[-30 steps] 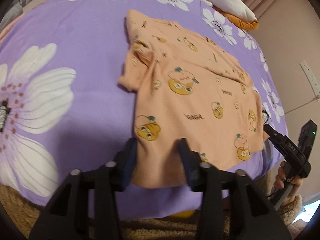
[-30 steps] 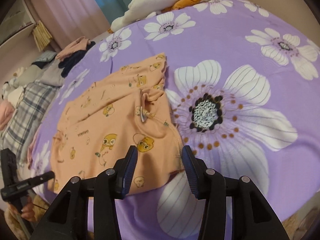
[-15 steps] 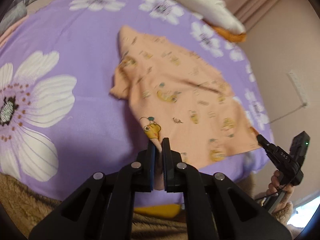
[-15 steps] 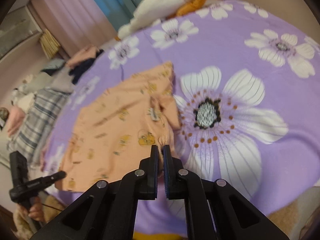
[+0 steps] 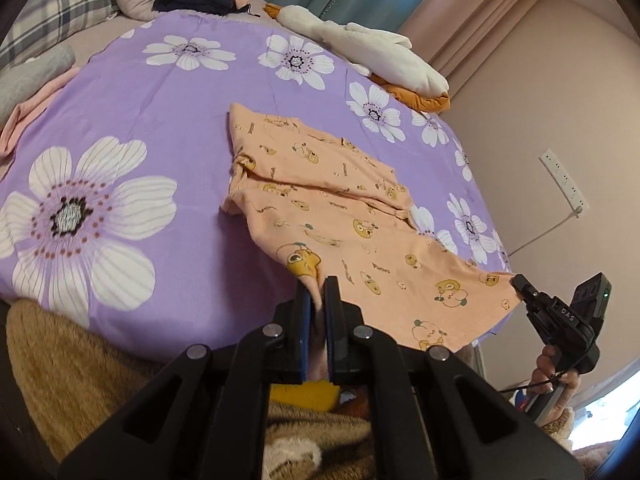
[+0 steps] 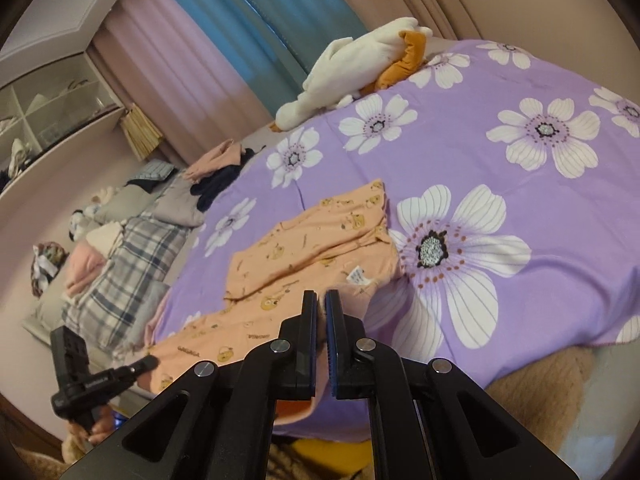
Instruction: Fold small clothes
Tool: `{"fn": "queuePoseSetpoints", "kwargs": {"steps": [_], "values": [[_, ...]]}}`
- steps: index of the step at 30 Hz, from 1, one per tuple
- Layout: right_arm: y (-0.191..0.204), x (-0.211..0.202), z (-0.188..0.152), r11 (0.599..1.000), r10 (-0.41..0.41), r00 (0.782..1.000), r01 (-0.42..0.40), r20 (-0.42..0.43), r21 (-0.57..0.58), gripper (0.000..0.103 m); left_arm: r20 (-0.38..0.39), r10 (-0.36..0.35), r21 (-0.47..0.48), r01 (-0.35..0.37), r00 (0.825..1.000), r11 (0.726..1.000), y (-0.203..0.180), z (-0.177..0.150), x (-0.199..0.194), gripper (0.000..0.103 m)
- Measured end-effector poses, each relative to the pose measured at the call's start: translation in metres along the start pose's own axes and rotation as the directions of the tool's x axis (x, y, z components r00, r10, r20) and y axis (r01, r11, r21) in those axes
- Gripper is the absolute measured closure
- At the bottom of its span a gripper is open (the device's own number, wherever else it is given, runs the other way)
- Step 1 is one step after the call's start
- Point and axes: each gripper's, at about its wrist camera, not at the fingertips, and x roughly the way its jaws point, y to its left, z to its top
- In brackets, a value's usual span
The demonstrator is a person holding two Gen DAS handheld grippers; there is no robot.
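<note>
A small peach shirt (image 5: 340,208) printed with yellow ducks lies on the purple flowered bedsheet (image 5: 120,112). Its near hem is lifted off the bed and held taut between my two grippers. My left gripper (image 5: 316,286) is shut on the hem's left corner. The right gripper (image 5: 520,282), held by a hand, pinches the other corner at the right edge. In the right wrist view my right gripper (image 6: 320,296) is shut on the shirt (image 6: 304,248), whose white label shows. The left gripper (image 6: 150,362) grips the far corner at lower left.
A white plush goose (image 5: 372,48) with orange feet lies at the bed's far edge. Loose clothes (image 6: 216,172), a plaid blanket (image 6: 132,264) and pillows are heaped beside the sheet. A brown fuzzy blanket (image 5: 60,360) hangs below the near edge. A wall socket (image 5: 560,176) is at right.
Both grippers went from open around the shirt's near hem to shut on it. They then rose, lifting the hem off the bed.
</note>
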Motion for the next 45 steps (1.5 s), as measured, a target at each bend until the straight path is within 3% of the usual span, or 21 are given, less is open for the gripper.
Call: {"fn": "queuePoseSetpoints", "kwargs": {"steps": [11,20,27,36,41,45], "values": [[-0.004,-0.01,-0.009,1.0,-0.013,1.0,0.013,0.0,0.019,0.097,-0.034,0.029,-0.002,-0.029,0.999,1.0,0.003,-0.015,-0.008,0.098],[-0.006,0.02,0.019,1.0,-0.013,1.0,0.013,0.001,0.009,0.097,-0.007,0.024,-0.023,-0.024,1.0,0.999,0.015,0.016,0.004,0.098],[0.001,0.068,0.062,0.999,-0.018,1.0,0.018,-0.007,-0.038,0.097,0.029,0.056,-0.04,-0.055,0.998,0.998,0.028,0.064,0.036,0.098],[-0.006,0.158,0.116,0.998,-0.055,0.996,0.054,-0.072,-0.013,0.097,-0.004,0.111,-0.042,-0.111,0.994,0.993,0.051,0.139,0.112,0.098],[-0.011,0.212,0.137,0.991,-0.133,0.985,0.13,-0.11,-0.03,0.097,-0.024,0.139,-0.08,-0.14,0.99,0.987,0.071,0.177,0.155,0.098],[-0.022,0.263,0.146,0.979,-0.201,0.961,0.203,-0.188,-0.009,0.097,-0.053,0.175,-0.094,-0.179,0.983,0.979,0.081,0.195,0.188,0.098]]}}
